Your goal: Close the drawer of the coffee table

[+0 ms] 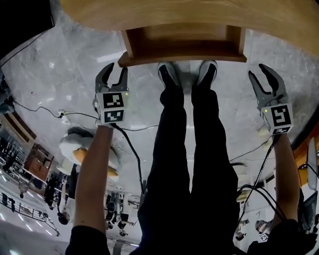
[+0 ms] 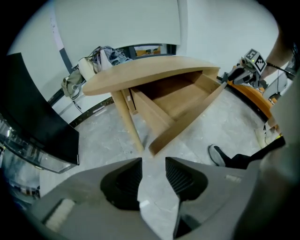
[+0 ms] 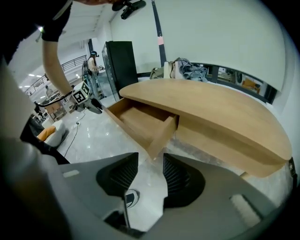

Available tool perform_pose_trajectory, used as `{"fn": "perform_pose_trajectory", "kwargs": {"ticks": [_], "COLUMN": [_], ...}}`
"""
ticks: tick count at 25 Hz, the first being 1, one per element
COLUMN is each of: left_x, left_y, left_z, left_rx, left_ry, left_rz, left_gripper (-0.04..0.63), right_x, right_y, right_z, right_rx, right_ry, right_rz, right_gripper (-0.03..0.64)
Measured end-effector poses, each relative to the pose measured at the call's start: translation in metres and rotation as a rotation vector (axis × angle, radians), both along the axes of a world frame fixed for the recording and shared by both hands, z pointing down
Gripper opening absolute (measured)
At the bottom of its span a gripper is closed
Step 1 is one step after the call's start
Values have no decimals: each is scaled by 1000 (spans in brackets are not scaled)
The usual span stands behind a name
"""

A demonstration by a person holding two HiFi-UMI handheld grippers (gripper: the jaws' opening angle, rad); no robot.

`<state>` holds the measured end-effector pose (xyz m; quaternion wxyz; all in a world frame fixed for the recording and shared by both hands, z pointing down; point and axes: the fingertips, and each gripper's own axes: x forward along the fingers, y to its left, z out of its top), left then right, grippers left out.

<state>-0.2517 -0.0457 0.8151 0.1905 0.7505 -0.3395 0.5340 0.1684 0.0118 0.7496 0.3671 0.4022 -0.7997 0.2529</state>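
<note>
Drawer (image 1: 184, 47) of the coffee table (image 1: 149, 12) stands pulled well out from under the curved wooden top, empty inside, its front panel hanging over the person's toes. From where I stand, the biggest risk is the table itself. It rests on slim legs on a smooth stone floor, so a hard shove could slide the whole piece instead of seating the drawer. Next is the drawer. With a push on one corner only, it could twist in its runners and jam half shut, and both tools sit off to its sides, not square on the front. The left gripper (image 1: 117, 69) hangs near the left corner and the right gripper (image 1: 259, 72) is well off to the right. Both have their jaws spread wide with nothing between them, and neither touches the wood. An open jaw could hook the panel's edge or get nipped between the front and the frame as the gap shuts. Cables (image 1: 75, 115) trail across the floor by the feet and could snag a step. By my count there is one table, one drawer, two grippers with one marker cube each, and two shoes (image 1: 168, 73).
</note>
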Motion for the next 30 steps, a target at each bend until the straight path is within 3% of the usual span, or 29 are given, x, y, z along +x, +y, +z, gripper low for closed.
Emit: {"fn": "perform_pose_trajectory", "kwargs": {"ticks": [9, 15, 21, 30], "left_x": [1, 1, 8, 10], "left_y": [-5, -8, -9, -9], "left_z": [35, 35, 34, 34], "left_rx": [1, -8, -35, -32], "left_ry": [17, 42, 74, 48], "left_rz": [-39, -83, -113, -137], "left_gripper": [163, 163, 107, 106], "right_x": [-15, -17, -27, -36], "right_y": [-1, -6, -20, -23], "right_z": [52, 61, 57, 59], "right_rx": [-33, -24, -15, 22], "right_ry": [-3, 10, -3, 25], "right_rz": [12, 44, 19, -11], "right_gripper": [172, 151, 128, 104]}}
